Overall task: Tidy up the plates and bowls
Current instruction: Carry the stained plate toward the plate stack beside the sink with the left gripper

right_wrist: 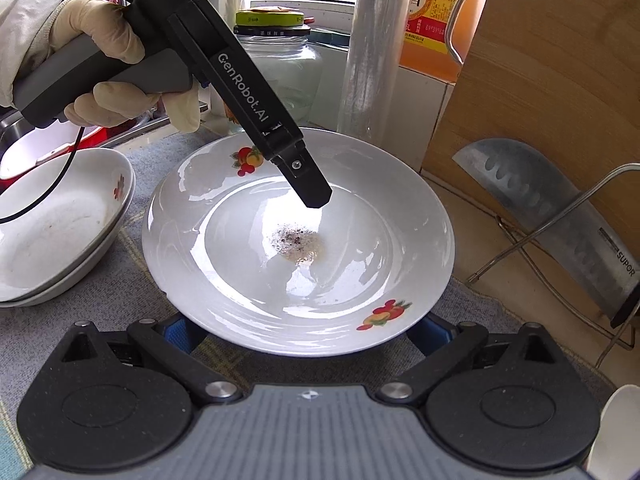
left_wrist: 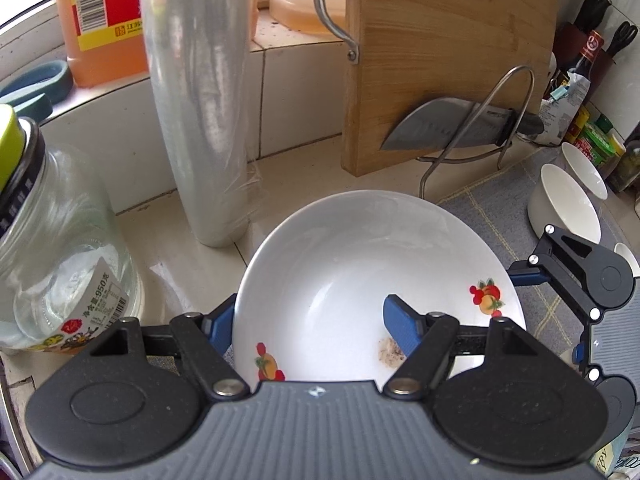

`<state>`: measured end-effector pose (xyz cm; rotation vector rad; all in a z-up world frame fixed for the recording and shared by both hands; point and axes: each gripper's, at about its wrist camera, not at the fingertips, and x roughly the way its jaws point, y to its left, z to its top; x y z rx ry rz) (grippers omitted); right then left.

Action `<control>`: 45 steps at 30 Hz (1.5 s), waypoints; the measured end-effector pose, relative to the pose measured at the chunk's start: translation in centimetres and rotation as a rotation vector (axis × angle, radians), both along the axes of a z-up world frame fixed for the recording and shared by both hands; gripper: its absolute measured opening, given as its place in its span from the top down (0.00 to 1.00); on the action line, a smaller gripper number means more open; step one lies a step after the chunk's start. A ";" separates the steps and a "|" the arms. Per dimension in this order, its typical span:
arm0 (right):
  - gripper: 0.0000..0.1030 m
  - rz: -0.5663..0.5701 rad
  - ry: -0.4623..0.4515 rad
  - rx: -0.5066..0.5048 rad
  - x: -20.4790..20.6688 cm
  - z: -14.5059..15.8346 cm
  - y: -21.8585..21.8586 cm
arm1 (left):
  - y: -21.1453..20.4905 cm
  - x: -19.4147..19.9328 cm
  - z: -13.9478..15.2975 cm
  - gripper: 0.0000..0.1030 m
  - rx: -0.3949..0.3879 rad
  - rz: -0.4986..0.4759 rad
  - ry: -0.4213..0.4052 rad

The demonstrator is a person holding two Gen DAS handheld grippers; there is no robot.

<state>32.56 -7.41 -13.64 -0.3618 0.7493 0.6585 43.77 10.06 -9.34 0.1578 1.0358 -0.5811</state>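
Observation:
A white deep plate (left_wrist: pixel 360 264) with fruit prints and a brown stain lies on the grey checked mat (right_wrist: pixel 120 292); it also shows in the right wrist view (right_wrist: pixel 300 248). My left gripper (left_wrist: pixel 308 328) straddles the plate's rim, one blue finger inside the plate (left_wrist: pixel 400 330), the other outside (left_wrist: pixel 220 326); whether it pinches the rim is unclear. My right gripper (right_wrist: pixel 304 330) is open, both fingers under the plate's near rim. Two stacked dirty plates (right_wrist: pixel 56 224) lie left of it. Two white bowls (left_wrist: pixel 566 204) stand on the mat.
A wooden cutting board (left_wrist: pixel 444 60) and a cleaver (left_wrist: pixel 436 128) lean in a wire rack. A cling-film roll (left_wrist: pixel 200 96), a glass jar (left_wrist: pixel 60 256) and an oil bottle (left_wrist: pixel 100 20) stand behind the plate. Sauce bottles (left_wrist: pixel 588 120) crowd the far right.

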 end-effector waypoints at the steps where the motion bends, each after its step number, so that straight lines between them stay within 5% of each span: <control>1: 0.00 0.003 -0.004 -0.001 -0.2 0.2 0.0 | 0.1 -0.3 0.3 0.28 0.000 0.001 -0.003; 19: 0.00 0.139 -0.047 0.002 -5.0 4.5 1.9 | 3.8 -8.2 4.7 0.28 0.009 0.126 -0.065; 30: 0.00 0.236 -0.035 0.007 -7.7 4.9 4.8 | 6.9 -13.3 5.2 0.28 0.006 0.237 -0.089; 45: 0.00 0.287 -0.015 -0.017 -9.8 4.7 6.8 | 9.6 -15.5 4.3 0.28 0.000 0.282 -0.073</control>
